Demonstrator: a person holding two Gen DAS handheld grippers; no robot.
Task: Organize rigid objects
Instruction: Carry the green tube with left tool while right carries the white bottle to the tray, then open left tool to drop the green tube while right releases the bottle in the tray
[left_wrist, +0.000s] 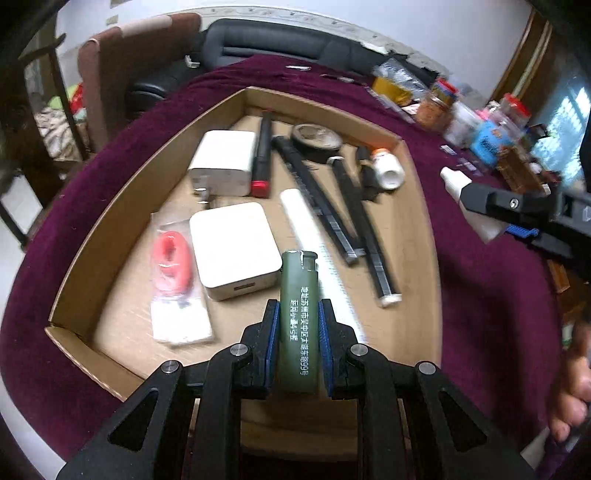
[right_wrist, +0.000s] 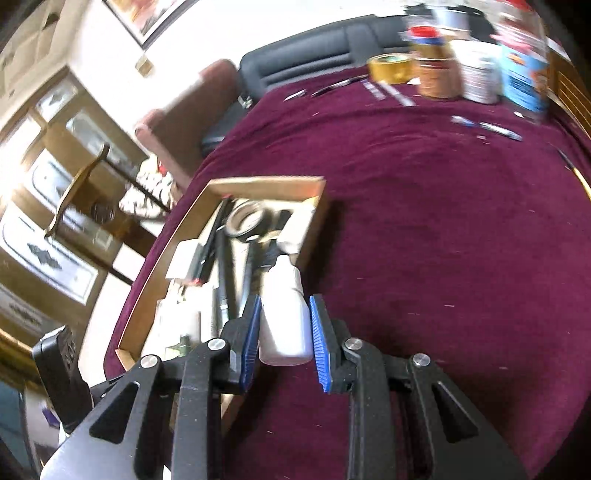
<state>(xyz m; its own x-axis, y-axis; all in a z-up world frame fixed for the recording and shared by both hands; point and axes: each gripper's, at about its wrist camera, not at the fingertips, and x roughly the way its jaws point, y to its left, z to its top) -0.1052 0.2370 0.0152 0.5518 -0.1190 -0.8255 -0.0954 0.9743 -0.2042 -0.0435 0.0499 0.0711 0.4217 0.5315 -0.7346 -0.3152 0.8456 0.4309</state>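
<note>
Left gripper (left_wrist: 299, 325) is pinching a green lighter (left_wrist: 298, 295) between its blue pads, gripped low on the body so the metal head points forward over the cardboard box (left_wrist: 110, 206). That grip leaves the head end clear of the pads, which I judge suits laying it down inside the box.

Right gripper (right_wrist: 284, 328) is clamped on a small white bottle (right_wrist: 284, 314), nozzle pointing away, held above the maroon cloth (right_wrist: 443, 240) just beside the box's near corner. The left wrist view shows the same bottle (left_wrist: 469, 203) off the box's right wall, not yet over the interior. Both items appear to be on their way to the box.

Contents of the box, counted from the left wrist view:
- two white chargers (left_wrist: 223, 162), one behind the other;
- one red-capped black marker (left_wrist: 262, 158) beside the rear charger;
- one roll of black tape (left_wrist: 316, 142) at the back;
- one packet with a red cable (left_wrist: 173, 273) against the left wall;
- one white stick (left_wrist: 299, 214);
- one white-capped small bottle (left_wrist: 386, 168) at the right wall;
- at least three long black strips (left_wrist: 317, 203), laid roughly parallel; blur prevents a firm count.

Jars and tins (right_wrist: 476, 70) stand well apart at the far edge of the cloth; their number cannot be fixed.
</note>
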